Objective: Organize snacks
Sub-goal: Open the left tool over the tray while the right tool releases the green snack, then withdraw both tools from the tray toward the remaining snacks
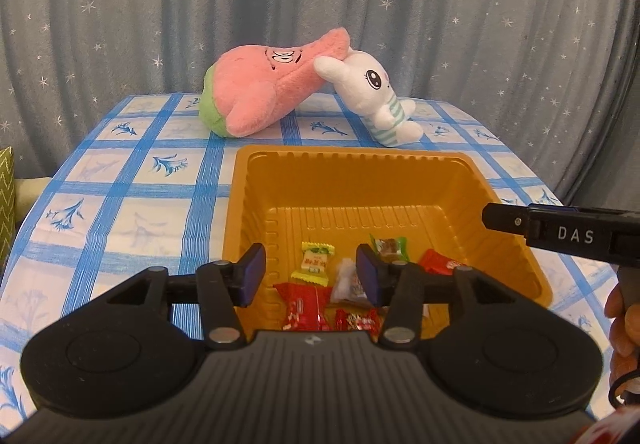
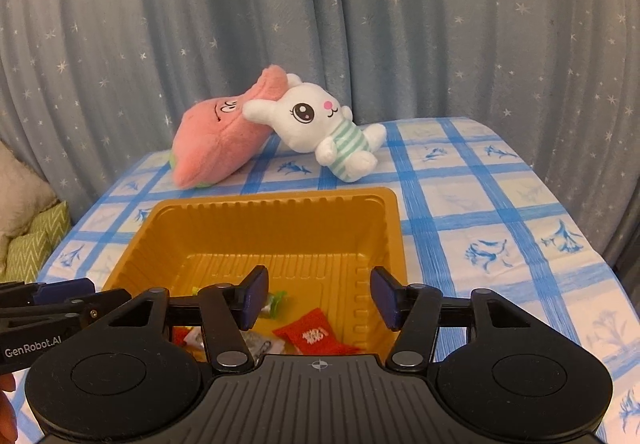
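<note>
1. Left wrist view: the left tongs (image 1: 311,275) stand partly open above the near part of the orange tray (image 1: 400,160), gripping nothing; the blue pads (image 1: 256,272) touch no wrapper.
2. Wrapped snacks lie on the tray floor below: a yellow candy (image 1: 316,259), a green-wrapped candy (image 1: 389,247), a red packet (image 1: 304,310) and a clear-wrapped sweet (image 1: 347,280).
3. The right tongs (image 1: 560,232) reach in from the right edge, over the tray's right rim, held by a hand (image 1: 624,324).
4. Behind the tray lie a pink plush (image 1: 264,84) and a white rabbit plush (image 1: 372,92), touching each other.
5. The checked surface (image 1: 132,204) lies bare to the left of the tray.
6. Right wrist view: the right tongs (image 2: 319,298) hang partly open and released over the tray (image 2: 272,200); a red packet (image 2: 312,334) lies below them.
7. The left tongs (image 2: 60,304) show at the left edge.
8. The surface (image 2: 500,224) lies open to the right.
</note>
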Demonstrator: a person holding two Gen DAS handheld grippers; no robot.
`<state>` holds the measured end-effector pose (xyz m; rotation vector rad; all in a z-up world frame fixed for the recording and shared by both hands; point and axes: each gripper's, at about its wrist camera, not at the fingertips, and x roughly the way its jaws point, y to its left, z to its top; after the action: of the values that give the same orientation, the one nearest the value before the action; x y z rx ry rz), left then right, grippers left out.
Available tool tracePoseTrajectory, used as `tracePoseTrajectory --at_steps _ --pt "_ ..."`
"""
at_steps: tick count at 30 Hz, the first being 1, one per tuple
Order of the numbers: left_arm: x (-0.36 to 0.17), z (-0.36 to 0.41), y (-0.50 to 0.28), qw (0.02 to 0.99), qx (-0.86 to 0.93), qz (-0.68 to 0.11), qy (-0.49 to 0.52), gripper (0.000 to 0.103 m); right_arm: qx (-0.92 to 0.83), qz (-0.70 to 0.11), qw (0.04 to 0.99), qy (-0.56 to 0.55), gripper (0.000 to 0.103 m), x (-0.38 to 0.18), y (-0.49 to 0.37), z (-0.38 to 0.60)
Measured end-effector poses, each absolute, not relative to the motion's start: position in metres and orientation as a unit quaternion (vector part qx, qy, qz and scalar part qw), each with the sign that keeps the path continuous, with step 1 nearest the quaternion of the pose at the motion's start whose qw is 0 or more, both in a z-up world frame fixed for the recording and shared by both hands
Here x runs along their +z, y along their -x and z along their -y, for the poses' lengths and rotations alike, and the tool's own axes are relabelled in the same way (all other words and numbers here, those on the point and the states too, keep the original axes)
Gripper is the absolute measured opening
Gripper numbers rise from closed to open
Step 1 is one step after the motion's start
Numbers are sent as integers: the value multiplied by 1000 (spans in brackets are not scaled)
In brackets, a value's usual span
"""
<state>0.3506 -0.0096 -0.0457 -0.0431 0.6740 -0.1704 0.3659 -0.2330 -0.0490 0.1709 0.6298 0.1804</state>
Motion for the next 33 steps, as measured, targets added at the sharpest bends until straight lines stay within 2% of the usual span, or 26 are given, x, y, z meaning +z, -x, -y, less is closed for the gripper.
tracePoseTrajectory --at_steps 5,9,15,33 --pt "-41 9 -330 941 -84 -326 24 52 90 -309 943 -85 58 -46 -349 237" --pt "-39 5 -313 942 -85 -323 30 65 95 -310 943 -76 63 -45 -337 239" --pt "-41 -3 -290 941 -77 -328 39 70 99 -313 943 -62 70 -46 -314 242" --pt "-49 -19 -215 941 -62 -330 51 84 102 -331 936 -55 72 -67 -231 247"
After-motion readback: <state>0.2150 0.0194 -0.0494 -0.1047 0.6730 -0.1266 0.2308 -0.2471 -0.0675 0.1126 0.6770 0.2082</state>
